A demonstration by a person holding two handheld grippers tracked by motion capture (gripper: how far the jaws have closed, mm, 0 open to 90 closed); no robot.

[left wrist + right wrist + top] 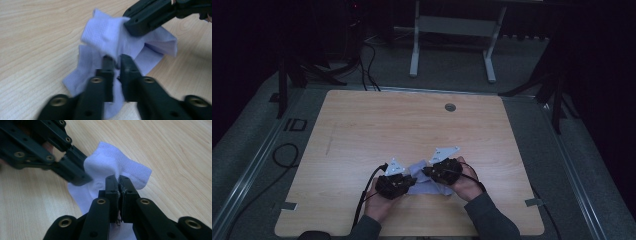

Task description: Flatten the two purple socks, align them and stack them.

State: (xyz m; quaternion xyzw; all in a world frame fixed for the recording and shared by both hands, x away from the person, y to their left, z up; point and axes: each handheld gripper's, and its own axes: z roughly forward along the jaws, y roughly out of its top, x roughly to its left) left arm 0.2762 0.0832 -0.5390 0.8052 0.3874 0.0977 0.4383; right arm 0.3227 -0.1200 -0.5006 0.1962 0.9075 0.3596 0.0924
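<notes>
— Sock (424, 184) first, then: where does it lie?

— Near the front edge of the wooden table (362, 125), a pale, crumpled white sock between the two hands. In the left gripper view its ribbed cuff (105, 32) is bunched up and lifted above the rest of the fabric, which spreads flat on the wood.

— And the left gripper (115, 61)?

— Its two black jaws stand almost together with a fold of the sock pinched between them — clamped on the cloth, as far as the narrow gap shows. From above it sits at the sock's left edge, held by the left hand (379, 205).

— The right gripper (119, 181)?

— Clamped as well. In its own view the jaws are pressed close on a fold just under the raised cuff, with a thin bit of fabric showing in the slit between them. In the left gripper view it comes in from the upper right and bites the cuff's far side.

— So both grip the same sock?

— Yes, close beside each other, jaws pointing inward. Cables (362, 195) trail back toward the person's sleeves, and a round hole (450, 107) sits in the table's far edge, well apart from all this.
</notes>
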